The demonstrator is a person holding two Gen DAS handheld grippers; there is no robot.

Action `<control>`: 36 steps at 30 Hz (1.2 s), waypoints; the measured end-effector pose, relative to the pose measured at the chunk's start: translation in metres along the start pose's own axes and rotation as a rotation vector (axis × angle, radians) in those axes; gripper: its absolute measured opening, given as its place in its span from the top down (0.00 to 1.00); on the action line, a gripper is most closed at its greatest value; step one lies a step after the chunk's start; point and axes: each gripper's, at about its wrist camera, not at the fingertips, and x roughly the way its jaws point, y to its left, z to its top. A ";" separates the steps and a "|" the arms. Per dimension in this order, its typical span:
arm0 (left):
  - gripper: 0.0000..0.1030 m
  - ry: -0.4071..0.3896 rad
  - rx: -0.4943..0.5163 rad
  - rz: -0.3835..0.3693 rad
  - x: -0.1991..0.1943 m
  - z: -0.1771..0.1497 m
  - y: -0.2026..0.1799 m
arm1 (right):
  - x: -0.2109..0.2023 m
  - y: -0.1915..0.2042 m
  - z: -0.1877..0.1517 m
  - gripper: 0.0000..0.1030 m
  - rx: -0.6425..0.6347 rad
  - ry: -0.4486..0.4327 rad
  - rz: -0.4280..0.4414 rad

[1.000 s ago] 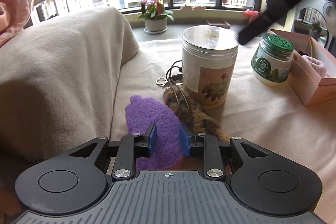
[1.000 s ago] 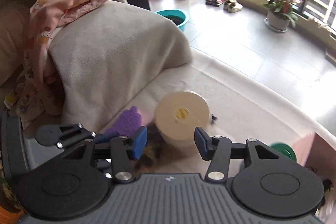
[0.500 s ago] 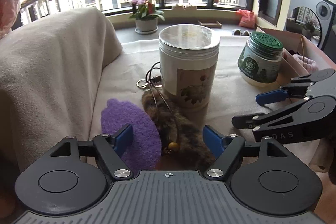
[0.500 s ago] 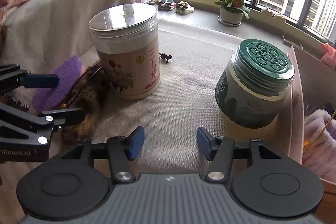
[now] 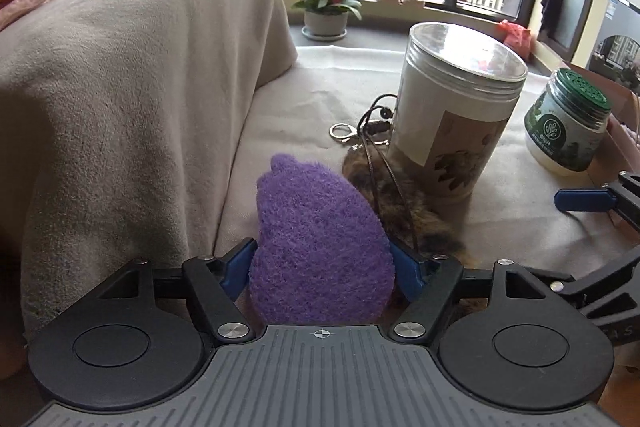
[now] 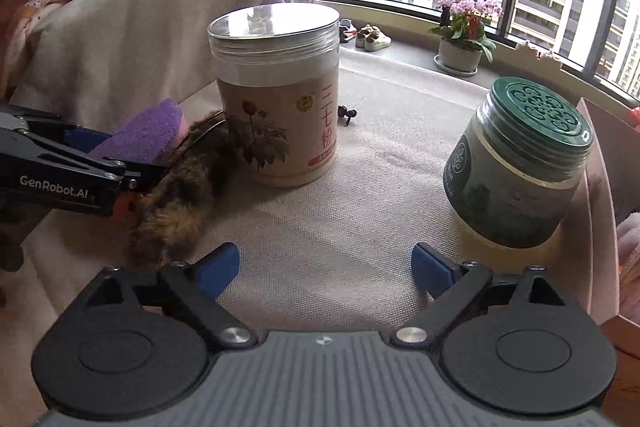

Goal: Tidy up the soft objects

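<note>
Purple fuzzy felt pad (image 5: 320,247) is now pinched between the left gripper (image 5: 322,269) pads, tilted up off the beige cloth-covered table (image 6: 340,227), whereas half a second ago those jaws were spread wide around it, so pickup looks basically done. Brown furry keychain tail (image 6: 188,187) lies at its 3 o'clock, against the tall white canister with clear lid (image 5: 456,115). Right gripper (image 6: 326,269) hangs wide apart, holding nothing. Guessing the pink box (image 6: 600,187) at 2 o'clock is the drop spot.
</note>
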 end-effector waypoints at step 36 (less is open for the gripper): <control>0.28 -0.063 0.001 -0.120 -0.039 -0.040 0.020 | 0.046 0.092 0.091 0.66 0.142 0.191 -0.014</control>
